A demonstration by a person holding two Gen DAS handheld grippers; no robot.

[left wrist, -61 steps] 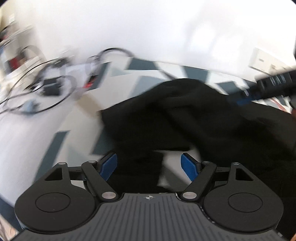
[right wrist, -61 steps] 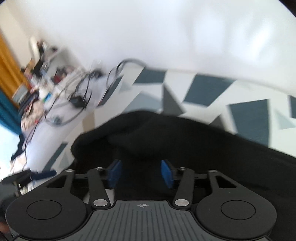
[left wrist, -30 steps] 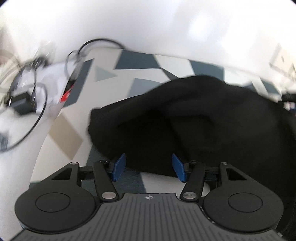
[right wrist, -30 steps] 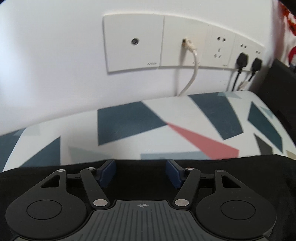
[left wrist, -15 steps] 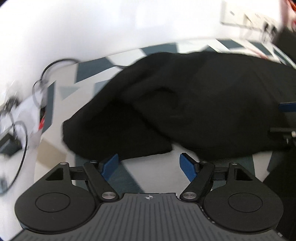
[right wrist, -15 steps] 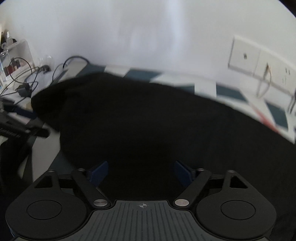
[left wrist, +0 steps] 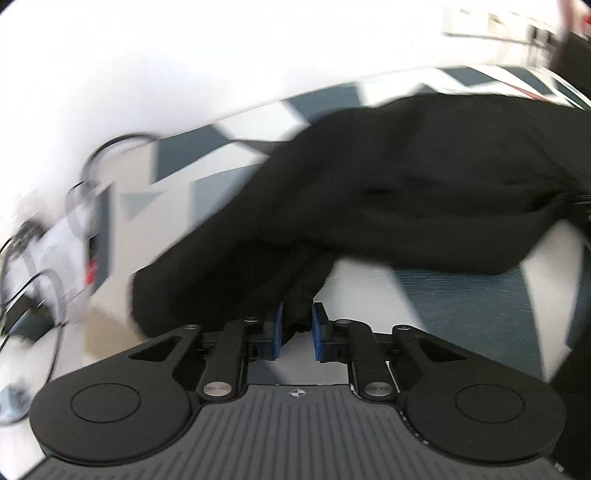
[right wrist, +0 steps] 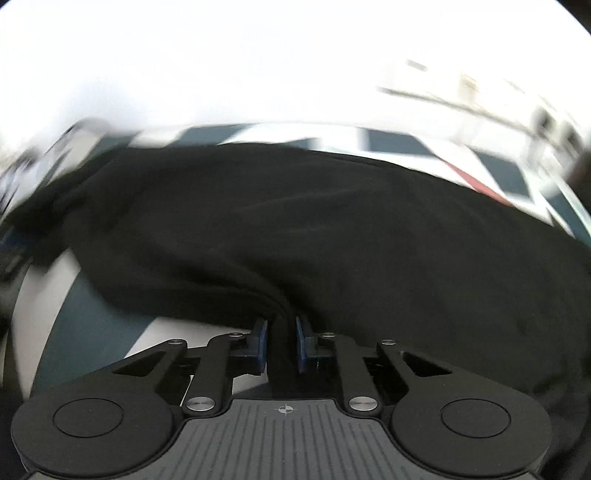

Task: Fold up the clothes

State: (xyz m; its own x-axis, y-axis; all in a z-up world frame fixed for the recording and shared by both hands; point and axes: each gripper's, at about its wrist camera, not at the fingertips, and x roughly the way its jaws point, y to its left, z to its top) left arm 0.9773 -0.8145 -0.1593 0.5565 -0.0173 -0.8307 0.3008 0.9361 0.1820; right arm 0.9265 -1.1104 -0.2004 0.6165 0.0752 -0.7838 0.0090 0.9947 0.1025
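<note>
This looks like a lived-in room at home or a small workroom rather than a shop or kitchen. The surface (left wrist: 461, 291) is covered with a cloth printed in dark teal, grey and red triangles on white, pushed up against a plain white wall (left wrist: 184, 55). White socket plates (left wrist: 491, 22) sit low on that wall at the right. At the left end lies a tangle of black cables (left wrist: 110, 151) and small blurred electronics.

Left claw (left wrist: 296, 328) just closed, pinching black garment (left wrist: 406, 192) edge, patterned tabletop (left wrist: 461, 295), blurred cables (left wrist: 55, 258)
</note>
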